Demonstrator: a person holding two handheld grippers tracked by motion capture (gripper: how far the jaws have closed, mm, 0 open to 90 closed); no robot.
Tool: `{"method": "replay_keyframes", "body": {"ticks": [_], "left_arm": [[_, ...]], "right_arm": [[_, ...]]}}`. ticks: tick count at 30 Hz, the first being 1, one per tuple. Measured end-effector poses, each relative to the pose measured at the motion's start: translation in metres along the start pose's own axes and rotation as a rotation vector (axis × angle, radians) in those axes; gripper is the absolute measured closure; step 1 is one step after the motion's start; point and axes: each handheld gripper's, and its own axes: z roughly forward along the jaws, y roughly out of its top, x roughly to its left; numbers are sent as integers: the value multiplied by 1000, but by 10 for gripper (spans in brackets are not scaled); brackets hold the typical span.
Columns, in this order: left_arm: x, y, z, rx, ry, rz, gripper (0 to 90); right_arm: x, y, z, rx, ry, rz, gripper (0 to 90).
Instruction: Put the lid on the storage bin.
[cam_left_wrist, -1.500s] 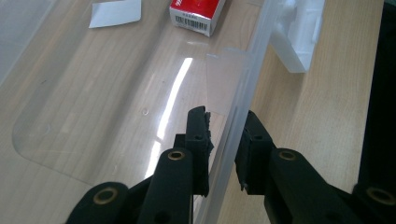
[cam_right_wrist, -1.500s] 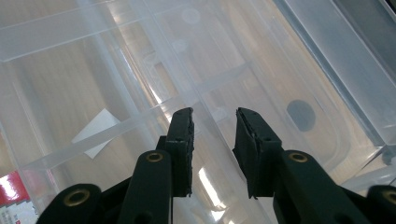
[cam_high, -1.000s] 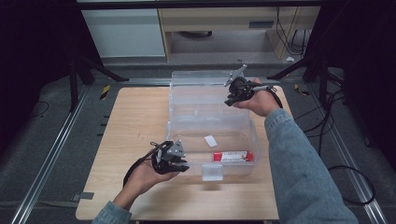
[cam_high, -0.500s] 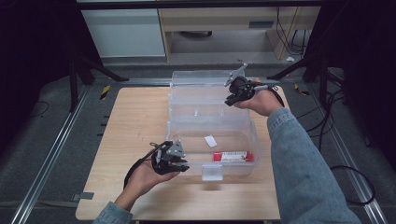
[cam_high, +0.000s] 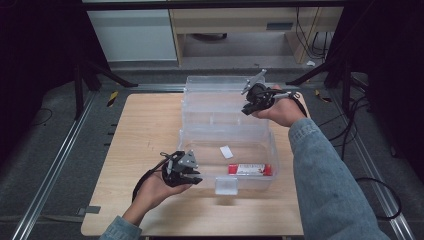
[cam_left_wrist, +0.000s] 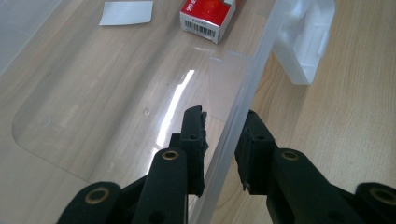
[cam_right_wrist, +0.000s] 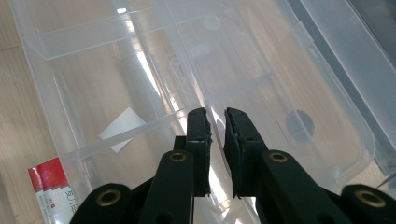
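On the wooden table (cam_high: 140, 130) stands a clear plastic box (cam_high: 227, 125), opened out, its lid (cam_high: 220, 85) lying back at the far side and a divided tray (cam_high: 222, 116) sitting between lid and lower tub. At the near left corner of the tub, the left gripper (cam_high: 192, 172) straddles the front wall (cam_left_wrist: 243, 102): one jaw sits inside the tub, the other outside, and both are pressed close against the thin plastic, grasping it. Inside the tub, further right, lie a white paper slip (cam_high: 226, 152) on the bottom and a red and white carton (cam_high: 250, 169) near the front wall; a clear latch (cam_high: 226, 185) hangs from that wall below them. At the far right, the right gripper (cam_high: 248, 105) reaches the right edge of the tray, its jaws nearly together astride a thin tray wall (cam_right_wrist: 215, 140), clasping it.
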Motion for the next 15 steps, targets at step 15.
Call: {"method": "replay_keyframes", "body": {"ticks": [15], "left_arm": [[-1, 1, 1, 9, 7, 6, 725]], "right_arm": [[7, -6, -9, -38, -1, 13, 817]]}}
